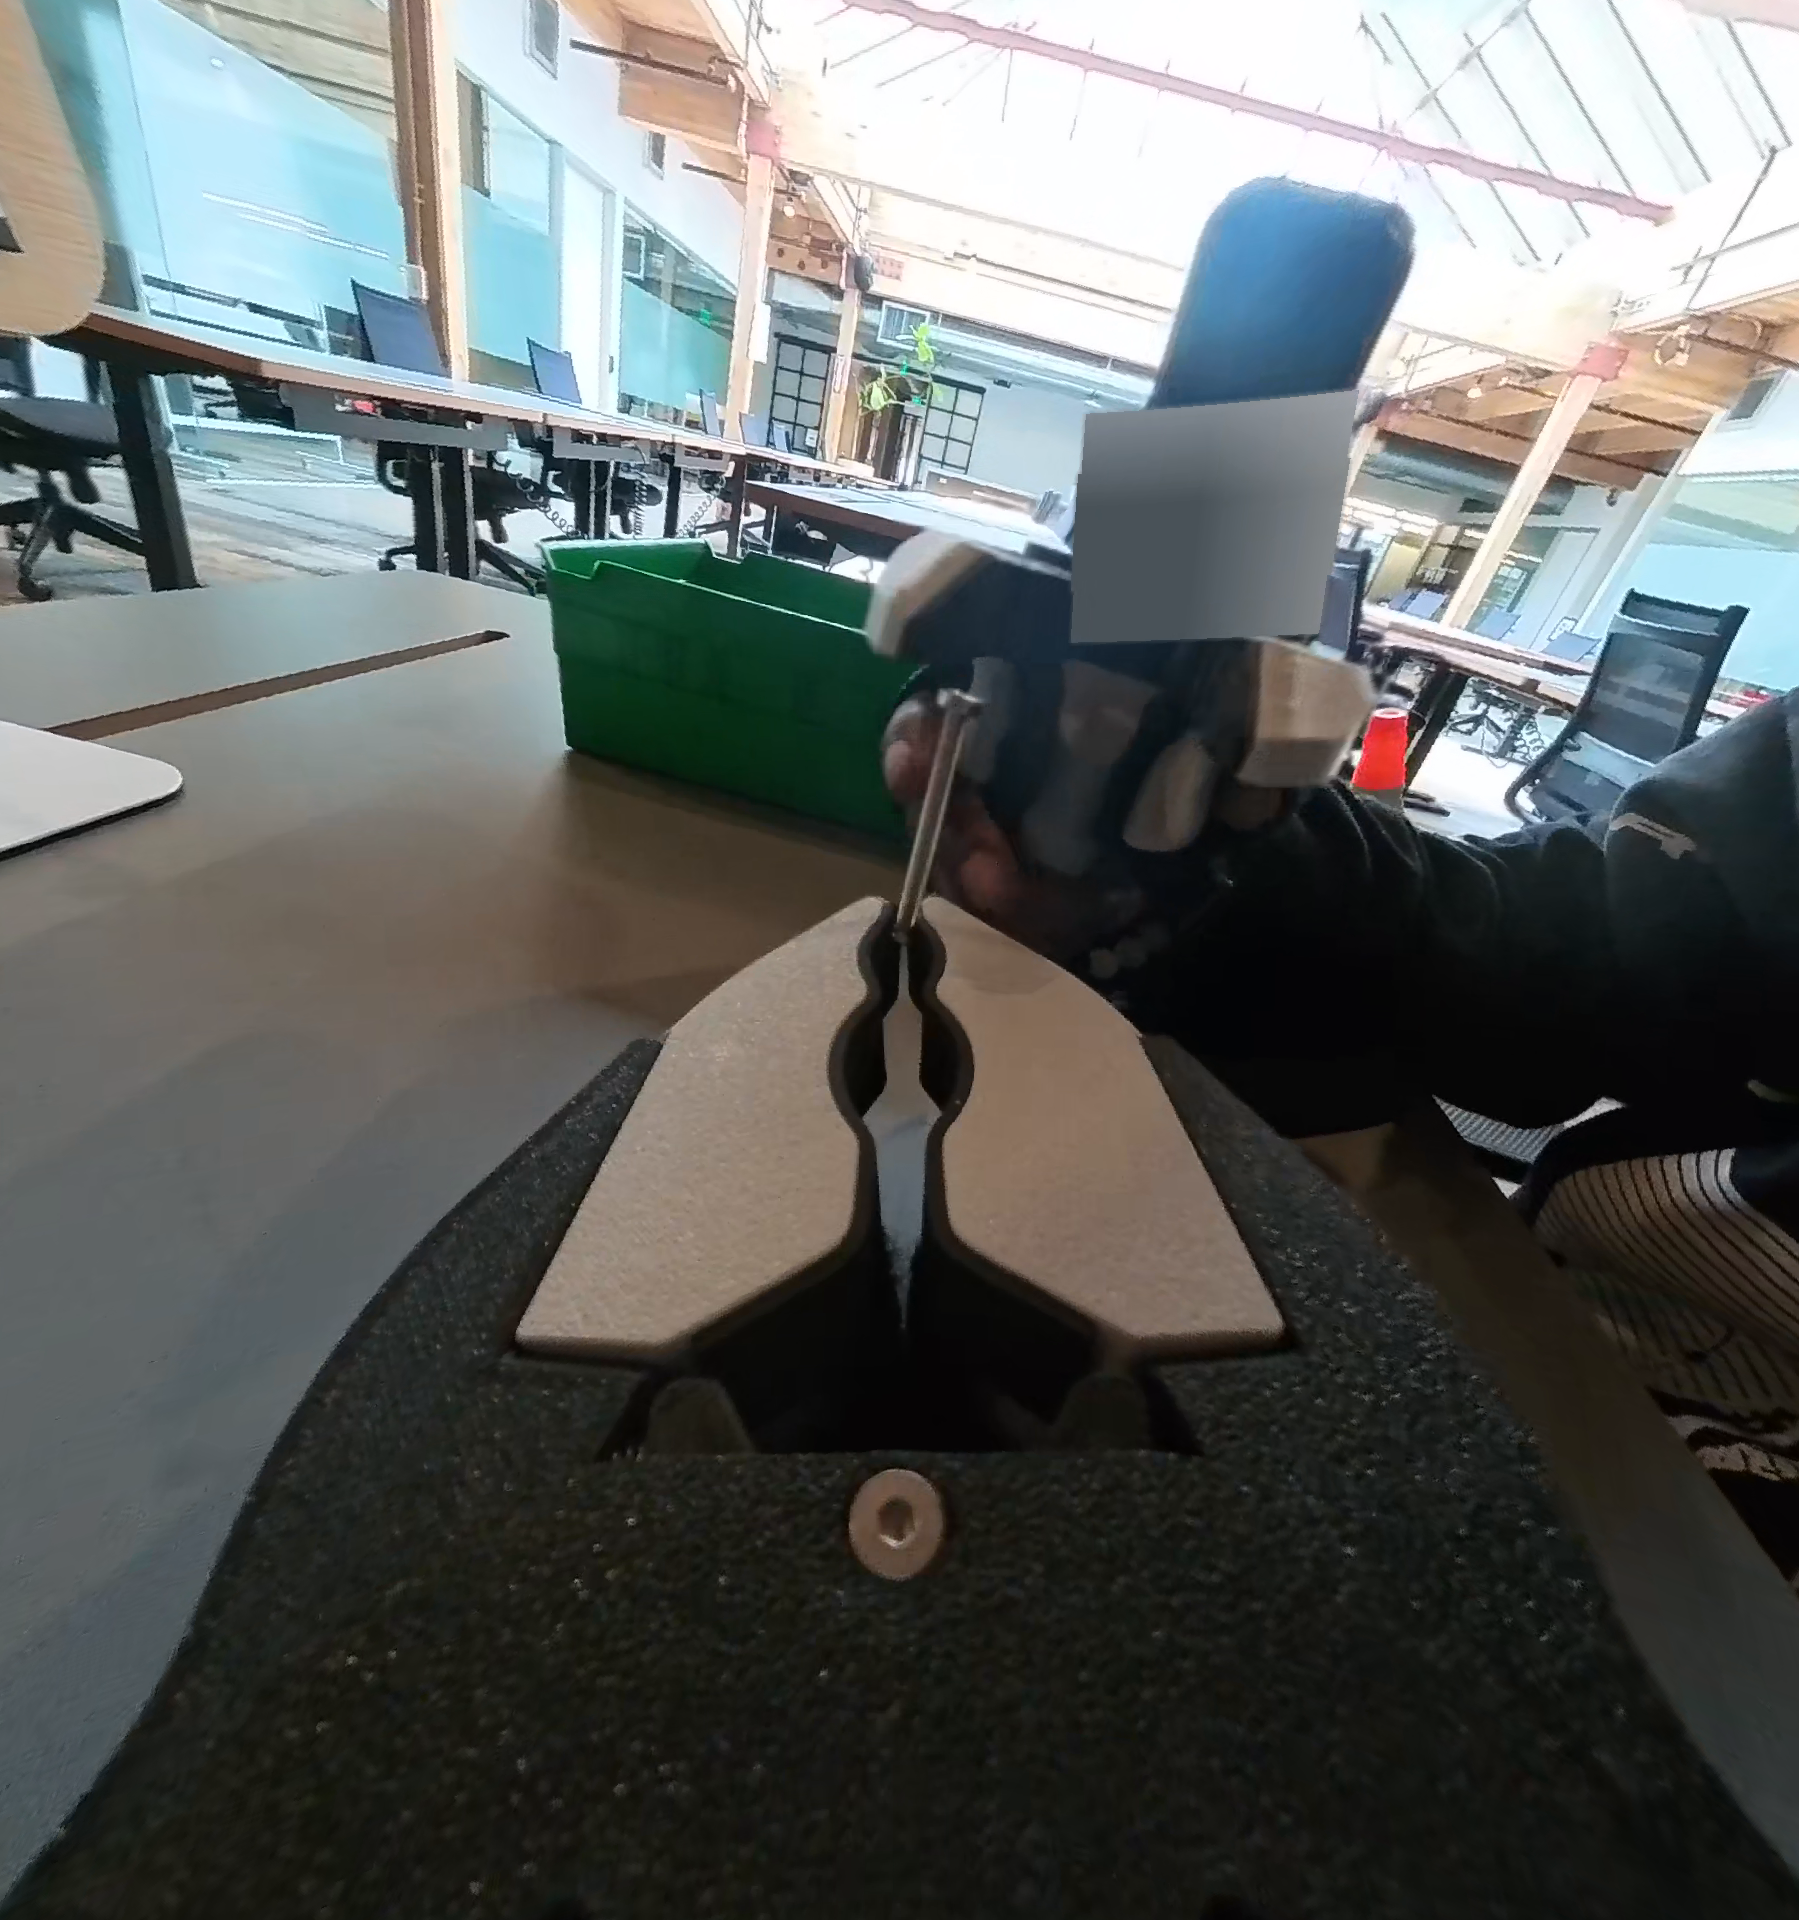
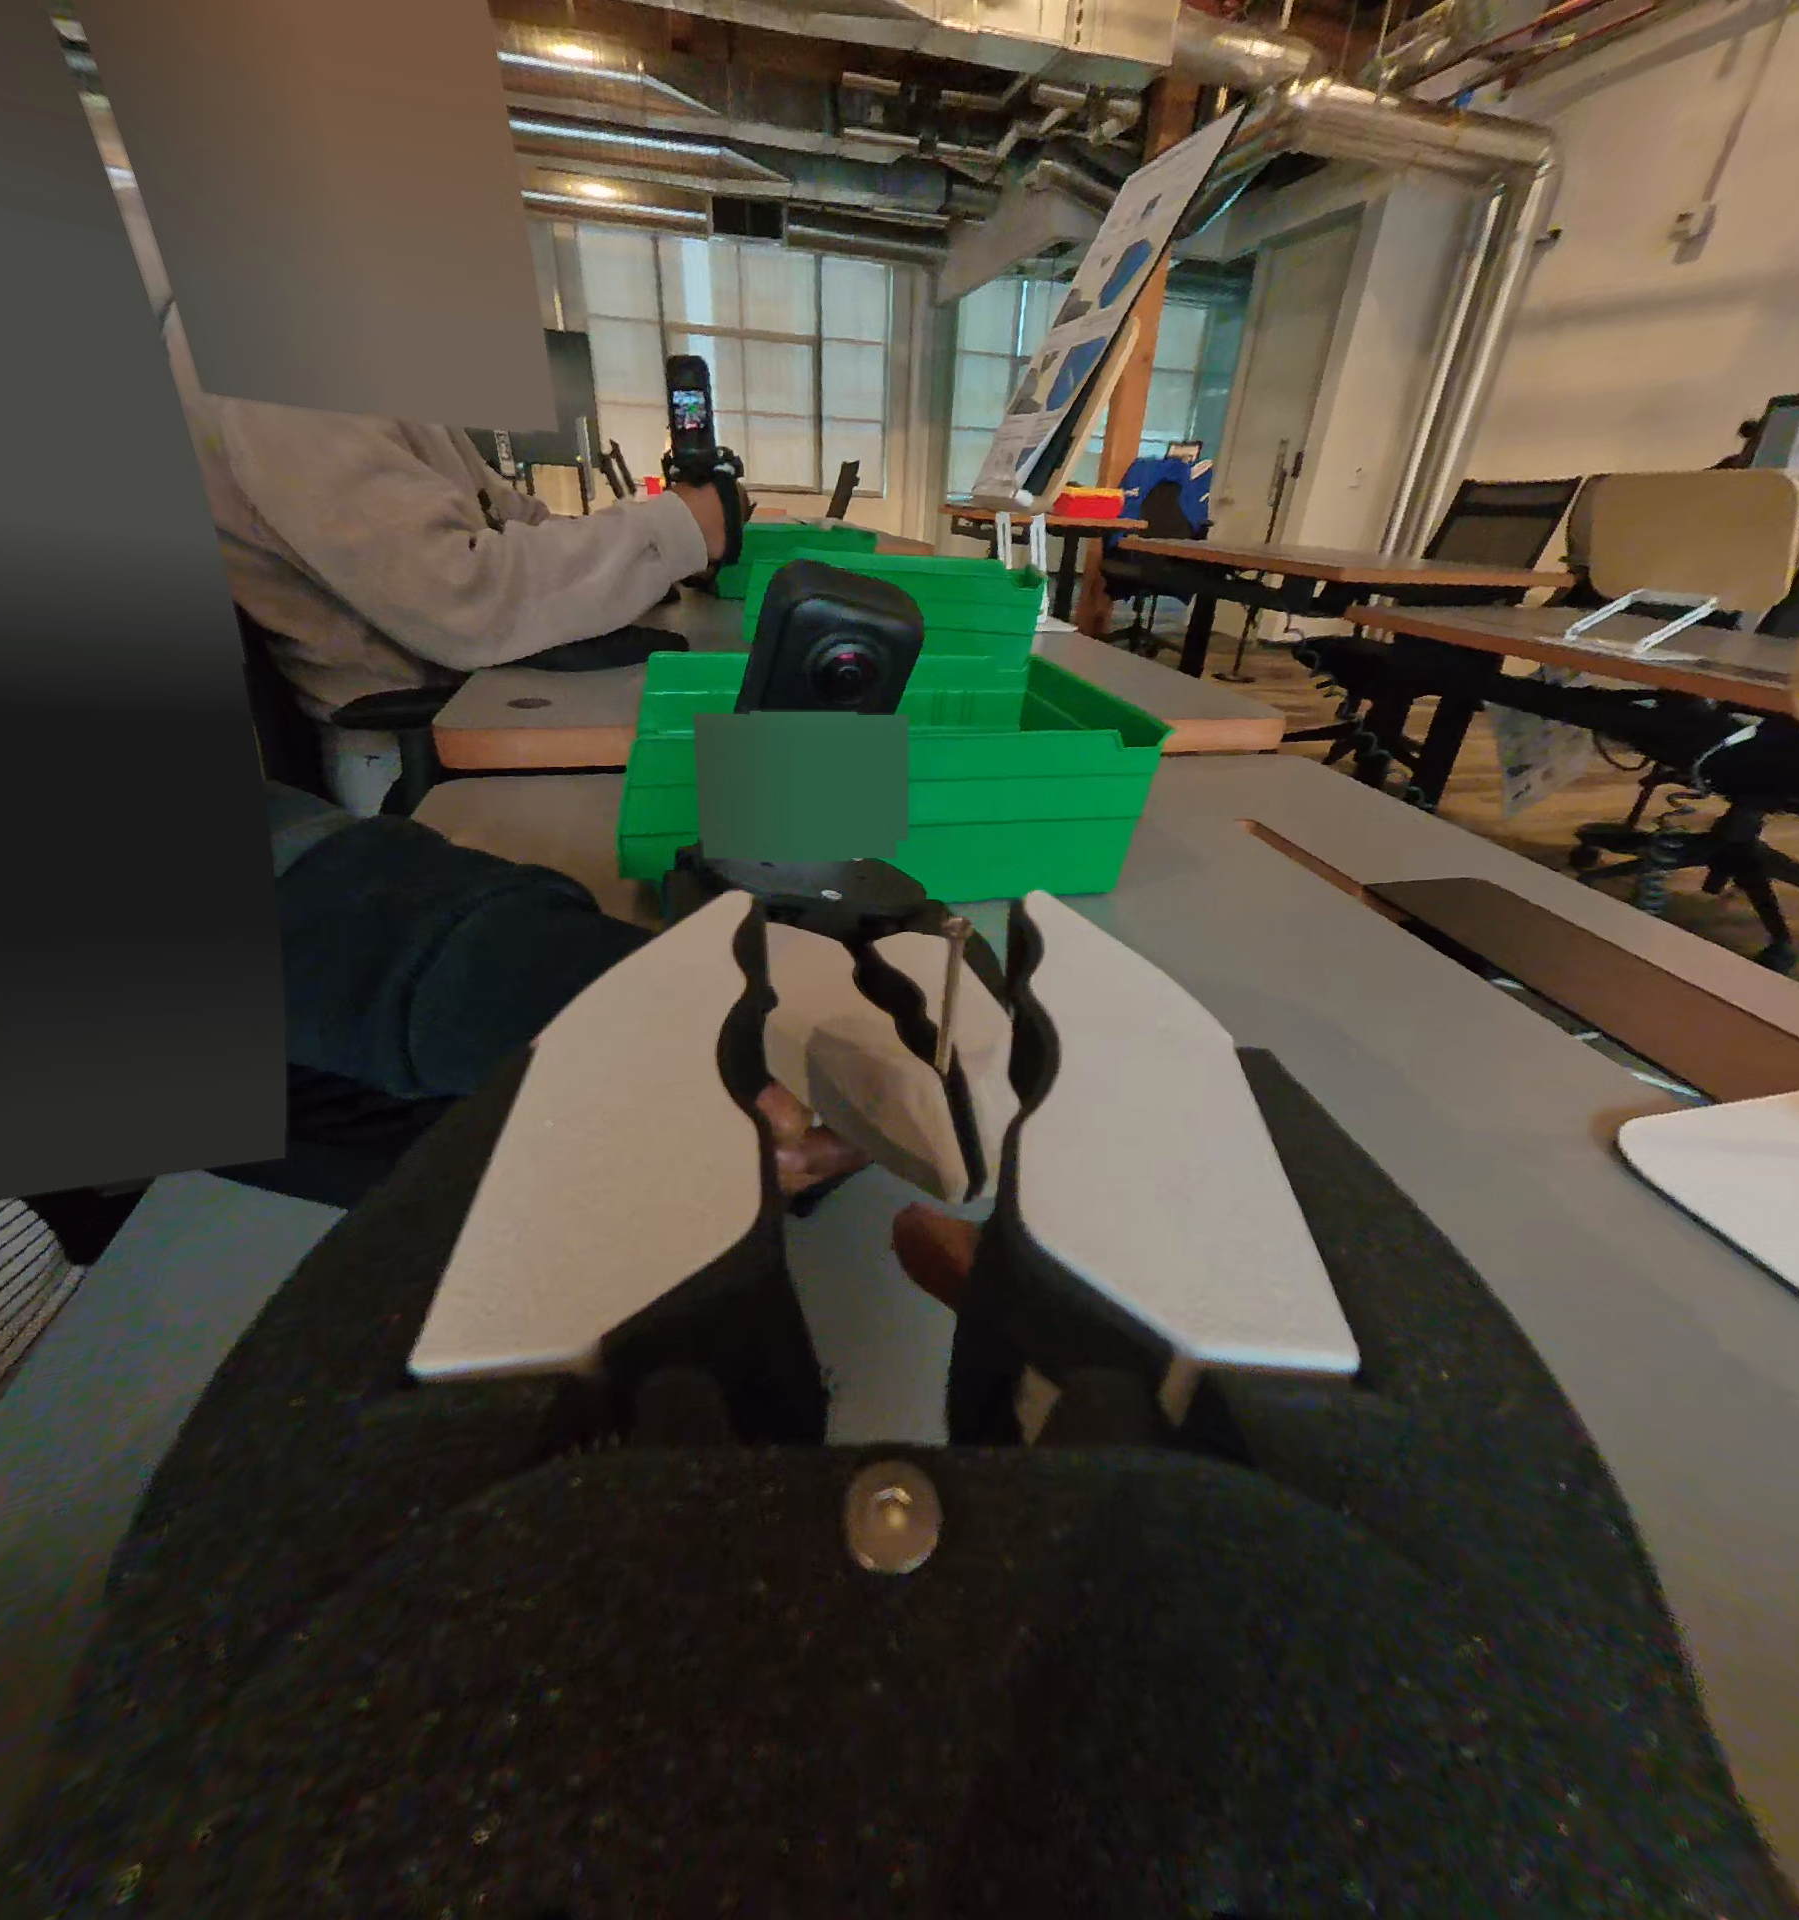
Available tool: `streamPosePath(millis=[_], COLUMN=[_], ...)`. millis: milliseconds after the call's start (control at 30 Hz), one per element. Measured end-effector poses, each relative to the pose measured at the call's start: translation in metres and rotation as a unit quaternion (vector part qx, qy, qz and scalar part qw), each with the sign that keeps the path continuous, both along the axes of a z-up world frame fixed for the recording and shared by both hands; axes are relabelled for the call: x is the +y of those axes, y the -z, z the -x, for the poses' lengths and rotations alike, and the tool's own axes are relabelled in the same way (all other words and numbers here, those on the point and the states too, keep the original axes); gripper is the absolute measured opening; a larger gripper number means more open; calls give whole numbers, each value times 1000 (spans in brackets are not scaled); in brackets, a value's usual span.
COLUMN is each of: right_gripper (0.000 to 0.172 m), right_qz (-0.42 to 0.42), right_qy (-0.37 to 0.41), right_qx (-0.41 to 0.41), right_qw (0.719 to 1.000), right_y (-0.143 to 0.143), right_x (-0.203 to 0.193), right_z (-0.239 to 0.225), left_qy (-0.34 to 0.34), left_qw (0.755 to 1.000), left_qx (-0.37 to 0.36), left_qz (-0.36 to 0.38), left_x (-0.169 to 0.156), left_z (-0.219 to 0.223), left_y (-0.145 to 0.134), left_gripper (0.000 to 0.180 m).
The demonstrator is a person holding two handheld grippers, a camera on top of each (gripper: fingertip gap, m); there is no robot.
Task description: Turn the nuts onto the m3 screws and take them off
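Observation:
My left gripper (image 1: 905,928) is shut on the lower end of a long thin silver screw (image 1: 931,821). The screw stands up from the fingertips, head on top. I see no nut on it. In the right wrist view the same screw (image 2: 949,997) and the left gripper's white fingertips (image 2: 895,1112) sit between my right gripper's fingers. My right gripper (image 2: 884,914) is open. Its pads stand apart from the screw, which is nearer the right pad. The right gripper also shows beyond the screw in the left wrist view (image 1: 1103,748), held by a hand in a dark sleeve.
A green plastic bin (image 1: 708,665) (image 2: 1030,810) stands on the grey table (image 1: 303,935) just behind the grippers. A white flat pad (image 1: 33,790) (image 2: 1757,1184) lies at the table's side. Another person (image 2: 407,551) sits at the desk beyond, with more green bins. There is about 5 cm between the tips of the two grippers.

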State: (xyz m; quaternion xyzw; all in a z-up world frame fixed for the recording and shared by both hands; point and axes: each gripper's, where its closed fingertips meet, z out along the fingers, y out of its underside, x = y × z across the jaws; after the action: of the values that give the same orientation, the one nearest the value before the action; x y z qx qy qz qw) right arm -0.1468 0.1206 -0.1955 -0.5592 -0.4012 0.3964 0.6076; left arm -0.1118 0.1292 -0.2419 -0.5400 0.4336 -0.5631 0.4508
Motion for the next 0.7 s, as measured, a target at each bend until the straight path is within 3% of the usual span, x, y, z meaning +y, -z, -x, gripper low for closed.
streamPosePath(millis=[100,600,700], right_gripper=[51,42,12], right_qz=[10,-1,-46], right_qy=[-15,3,73], right_qx=[-25,-27,-39], right_qw=[1000,1000,996], right_y=[9,9,5], right_x=[-2,1,14], right_z=[9,5,-4], left_qy=[-2,-30,-31], left_qw=[1000,999,999], left_qx=[6,1,3], left_qz=[0,12,11], left_x=[0,9,9], left_z=[-1,2,2], left_y=[1,1,1], left_gripper=[0,0,0])
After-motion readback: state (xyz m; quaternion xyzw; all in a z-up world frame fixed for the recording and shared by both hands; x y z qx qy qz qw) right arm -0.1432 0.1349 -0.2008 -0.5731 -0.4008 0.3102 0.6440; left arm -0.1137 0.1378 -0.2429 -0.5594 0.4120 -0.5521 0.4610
